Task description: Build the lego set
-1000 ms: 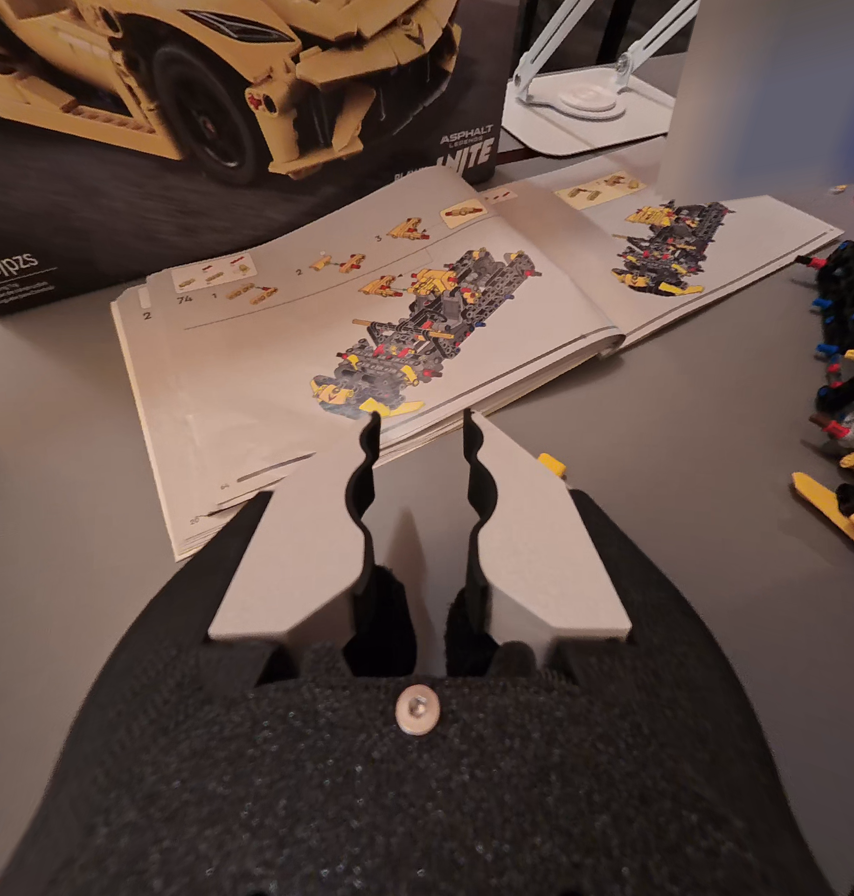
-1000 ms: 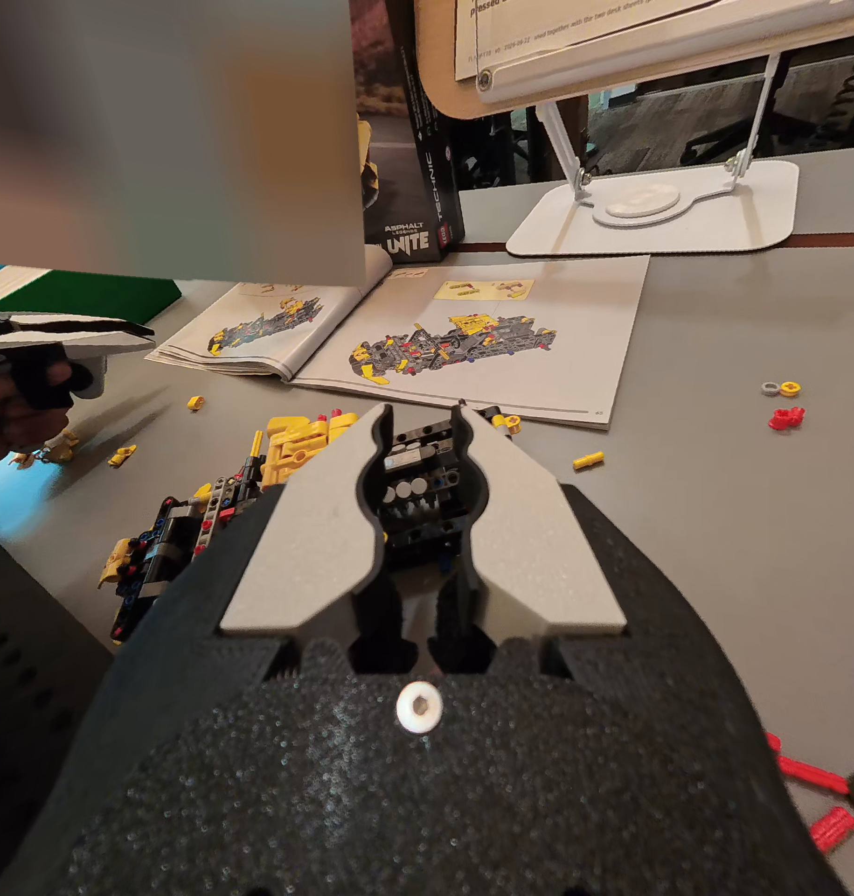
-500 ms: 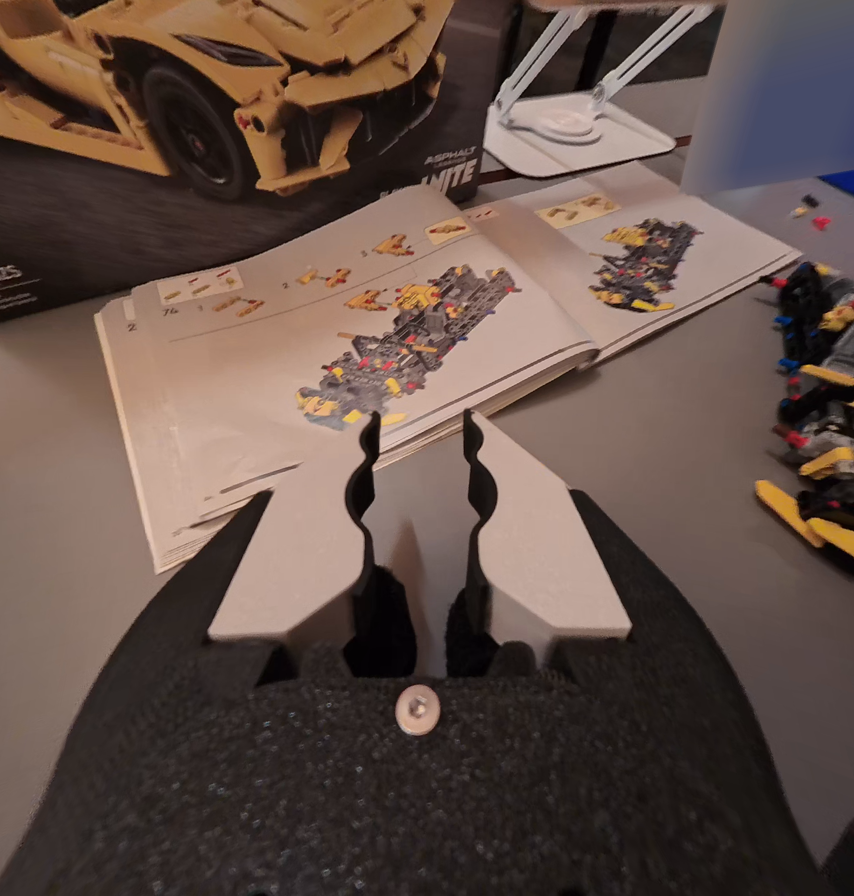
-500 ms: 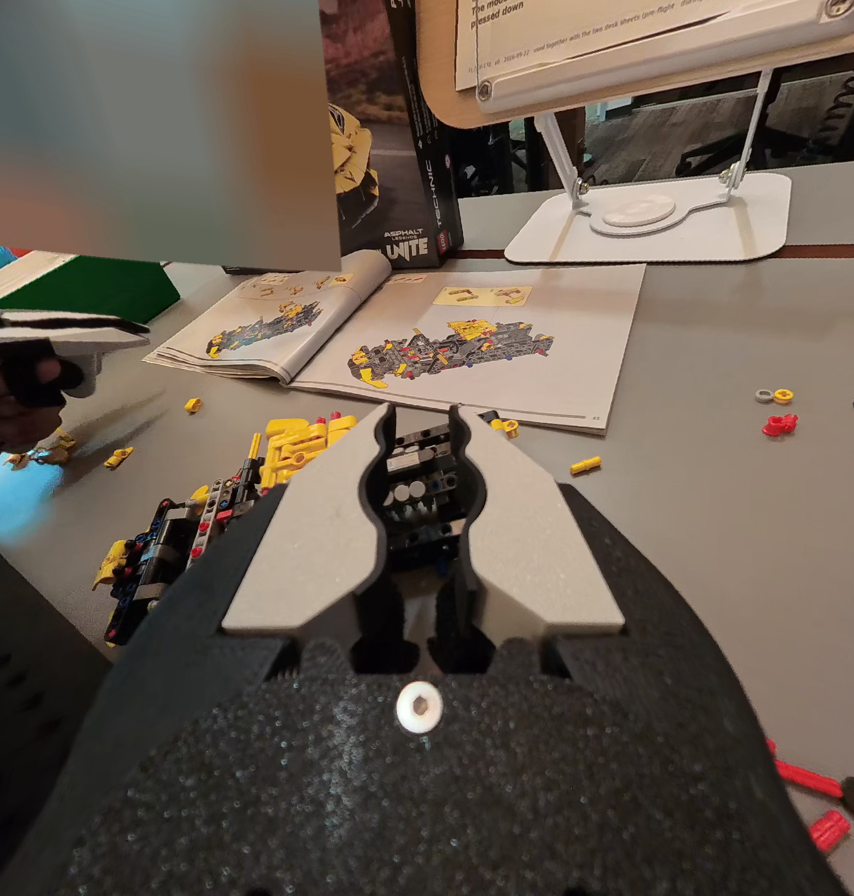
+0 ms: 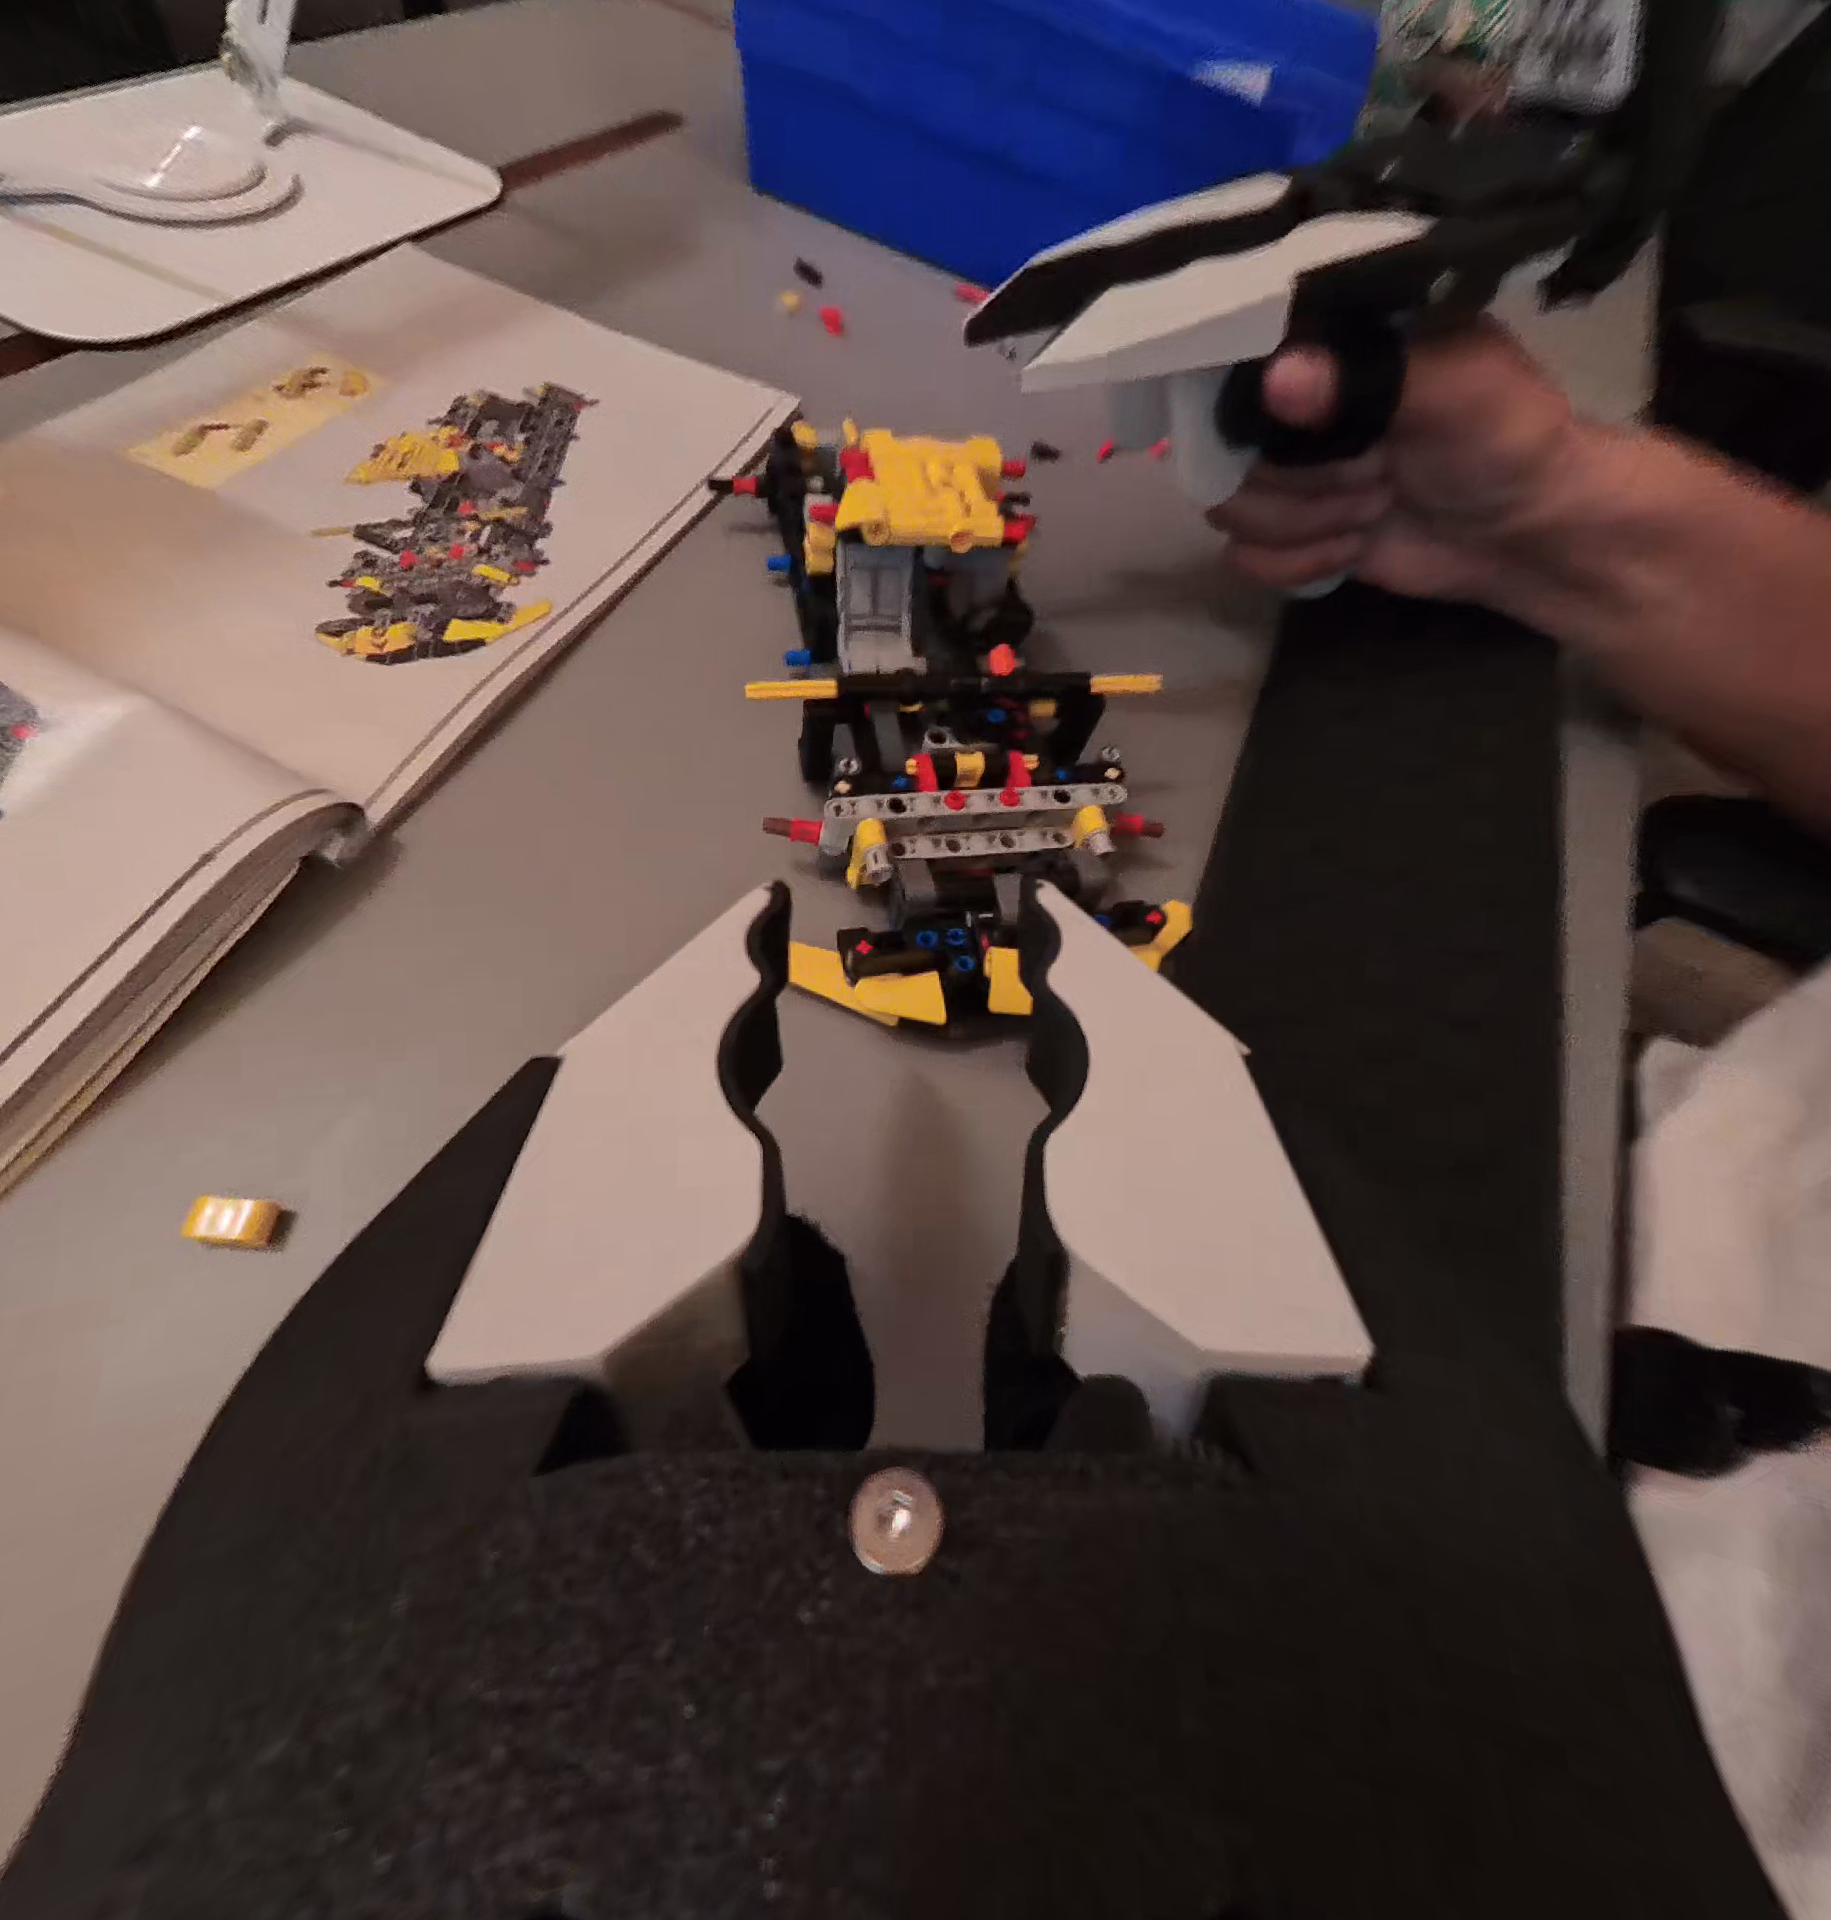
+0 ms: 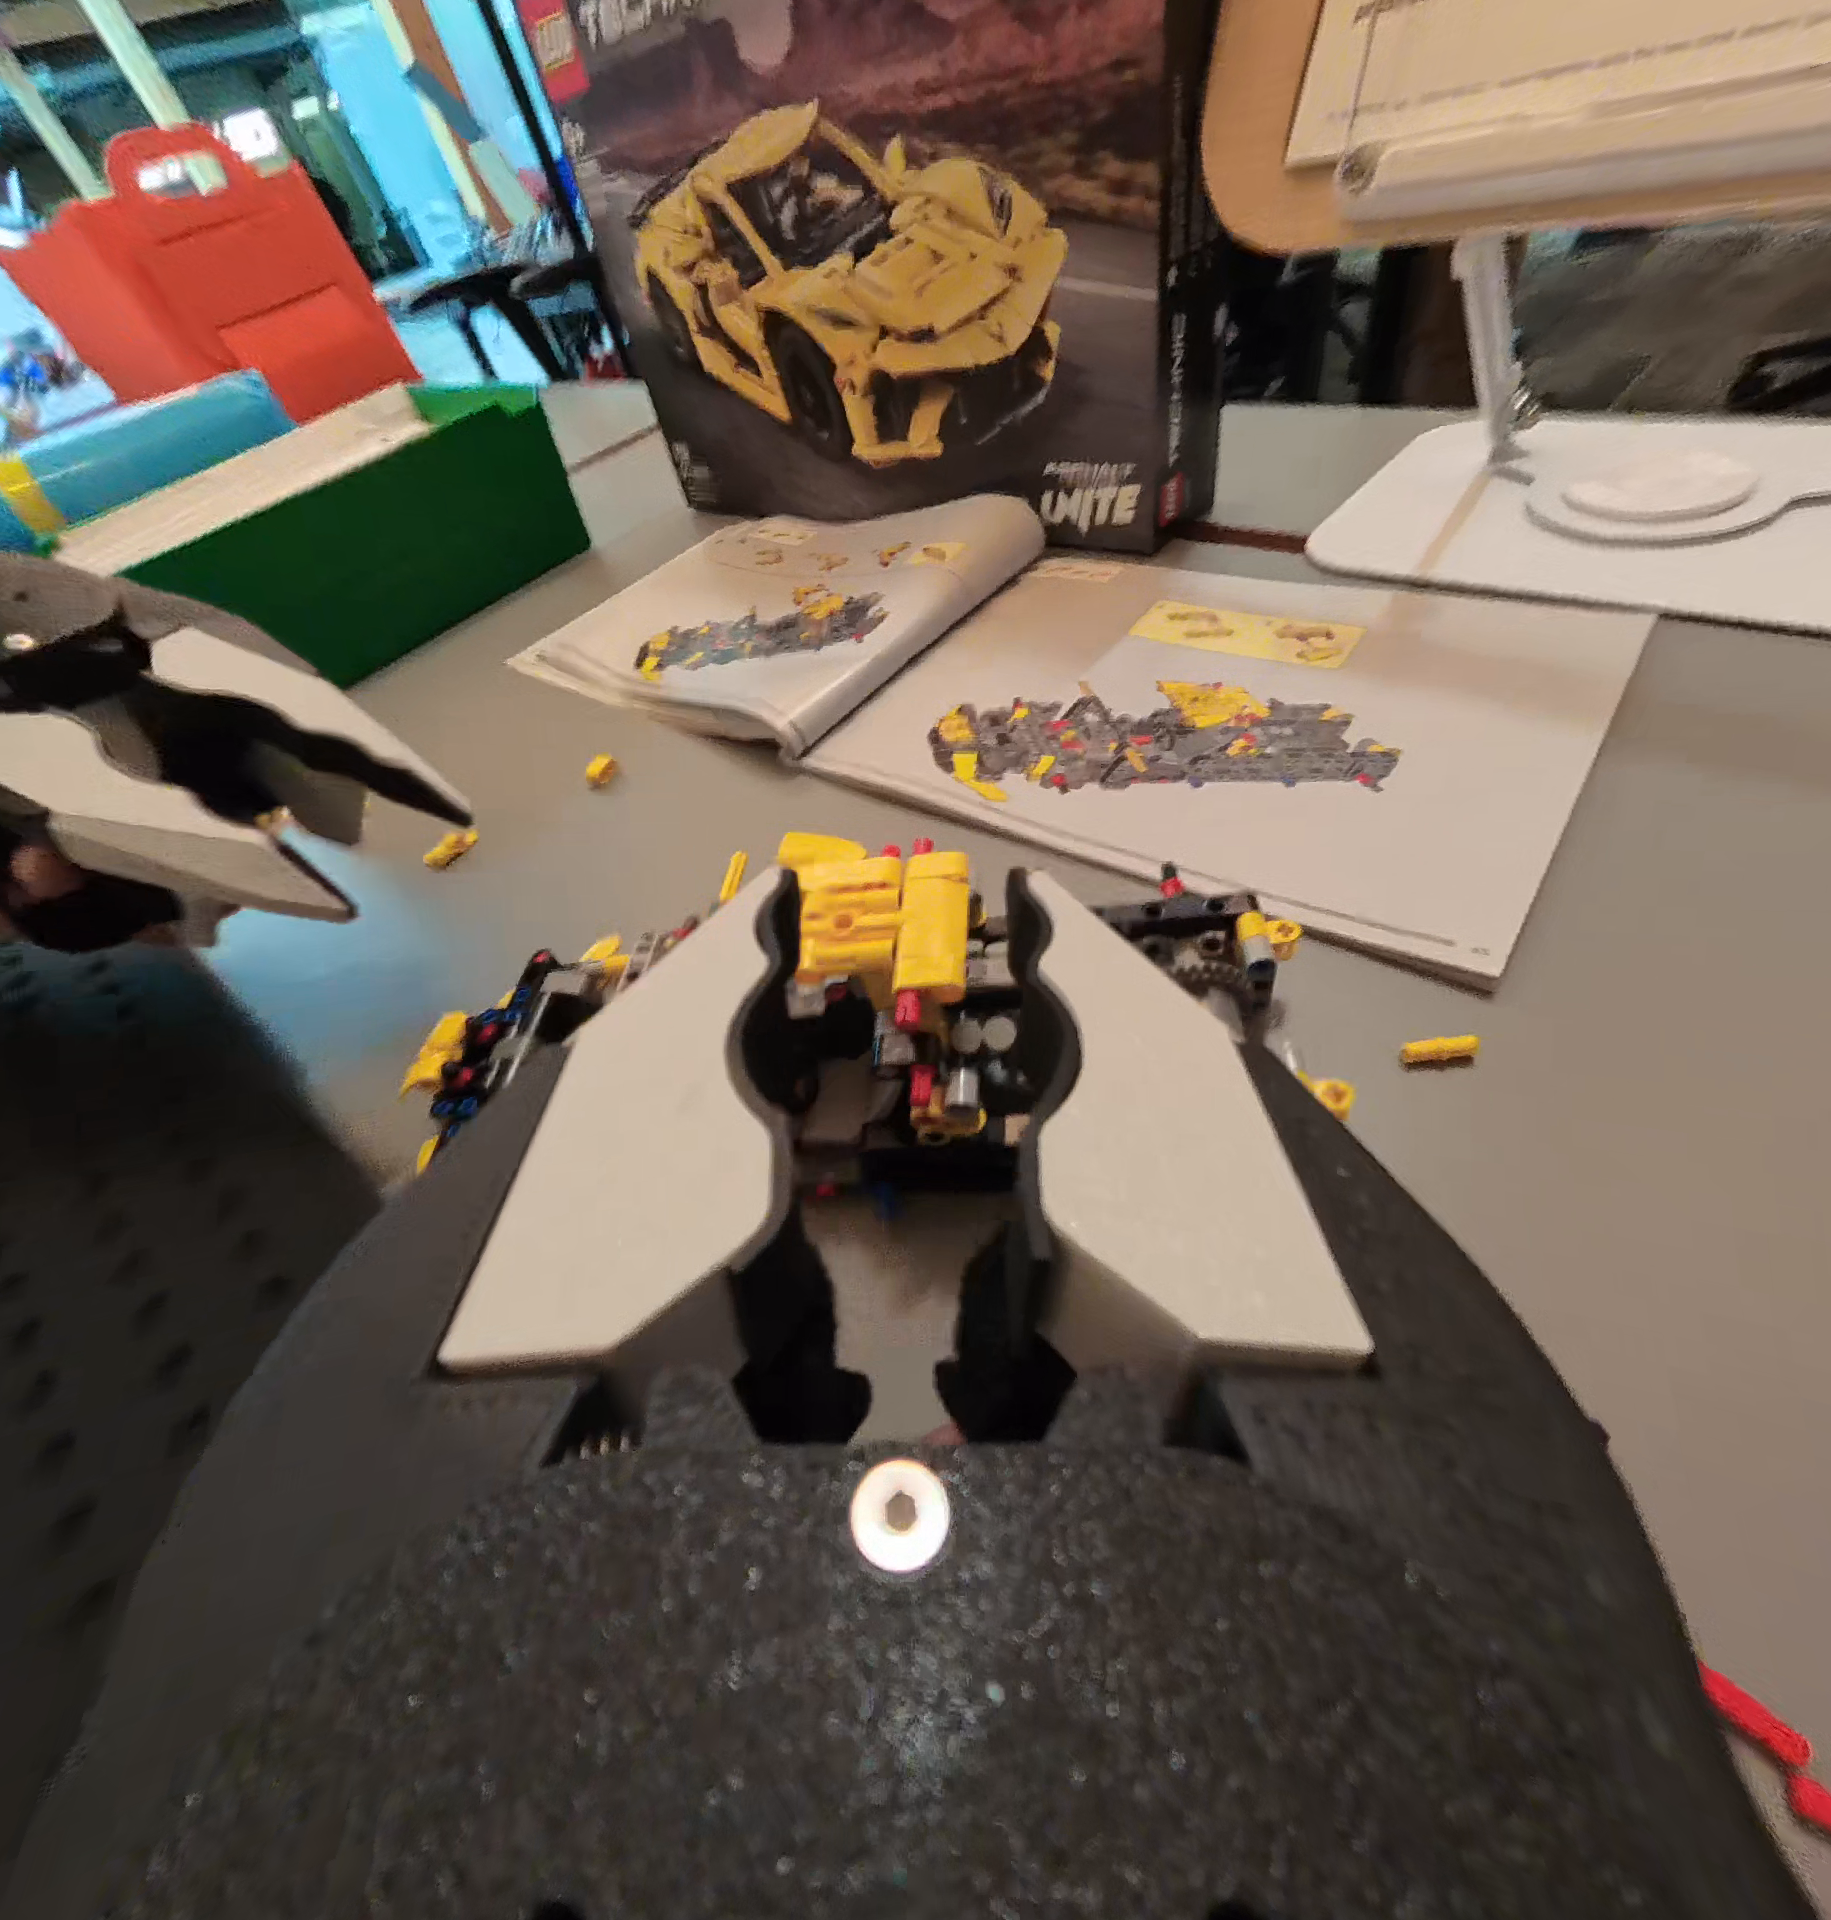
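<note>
Currently one partly built lego chassis, black, grey and yellow, lies lengthwise on the grey table, just right of one open instruction booklet.

Left gripper: jaws parted, nothing between them; its tips sit just short of the chassis's near yellow end, apart from it. In the right wrist view the same gripper appears at the left, jaws spread, held above the table.

Right gripper: jaws parted and poised over the chassis at its yellow block end; contact cannot be confirmed. In the left wrist view it is held by one hand above the far end of the chassis.

Loose pieces counted: one yellow brick near the left gripper; three small yellow pins on the table in the right wrist view; a scatter of small red and dark bits before one blue bin. One set box stands upright behind the booklet. One green box and one white stand base flank it.
</note>
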A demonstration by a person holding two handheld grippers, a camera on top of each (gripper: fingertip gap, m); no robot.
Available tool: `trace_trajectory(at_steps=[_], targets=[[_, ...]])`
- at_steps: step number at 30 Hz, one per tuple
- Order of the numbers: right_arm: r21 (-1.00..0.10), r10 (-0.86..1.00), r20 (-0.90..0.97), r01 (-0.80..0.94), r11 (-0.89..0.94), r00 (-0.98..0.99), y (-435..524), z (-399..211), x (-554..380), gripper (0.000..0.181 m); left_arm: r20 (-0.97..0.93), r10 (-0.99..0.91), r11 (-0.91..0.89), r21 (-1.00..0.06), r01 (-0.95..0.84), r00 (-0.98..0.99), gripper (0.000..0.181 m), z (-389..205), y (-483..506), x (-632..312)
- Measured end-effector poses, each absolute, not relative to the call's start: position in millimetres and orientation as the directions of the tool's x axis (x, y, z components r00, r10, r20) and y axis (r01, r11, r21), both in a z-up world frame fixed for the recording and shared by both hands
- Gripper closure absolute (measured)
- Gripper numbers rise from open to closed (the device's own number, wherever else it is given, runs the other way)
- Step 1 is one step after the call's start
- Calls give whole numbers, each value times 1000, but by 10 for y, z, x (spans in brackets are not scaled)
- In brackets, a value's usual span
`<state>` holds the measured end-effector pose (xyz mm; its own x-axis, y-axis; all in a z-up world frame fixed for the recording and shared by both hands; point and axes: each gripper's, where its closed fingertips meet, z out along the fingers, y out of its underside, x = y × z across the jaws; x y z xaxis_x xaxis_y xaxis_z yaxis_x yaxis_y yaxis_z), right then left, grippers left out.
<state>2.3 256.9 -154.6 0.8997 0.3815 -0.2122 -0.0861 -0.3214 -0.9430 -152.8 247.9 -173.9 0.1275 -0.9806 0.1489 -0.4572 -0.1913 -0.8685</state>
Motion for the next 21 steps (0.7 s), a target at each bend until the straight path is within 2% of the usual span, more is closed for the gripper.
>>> trace_trajectory(at_steps=[3,7,10,16,21], targets=[[-890,426,-202,17,-456,882,2477,-1792,-70,136,80,-990,-135,-804,-579,119,127,-1979,2308,-1450],[-895,419,-111,93,-437,901,2513,-1799,-125,136,34,-992,-106,-740,-664,121,120,-2146,2162,-1405],[-879,411,-57,149,-453,910,2556,-1859,-176,128,-4,-989,-104,-696,-710,150,118,-2244,2165,-1436],[-867,252,7,131,-481,968,2679,-1889,-198,132,-62,-980,-104,-650,-753,189,117,-2277,2346,-1531],[-859,144,-12,63,-507,990,2773,-1892,-379,132,-141,-970,-70,-623,-779,200,117,-2221,2710,-1743]])
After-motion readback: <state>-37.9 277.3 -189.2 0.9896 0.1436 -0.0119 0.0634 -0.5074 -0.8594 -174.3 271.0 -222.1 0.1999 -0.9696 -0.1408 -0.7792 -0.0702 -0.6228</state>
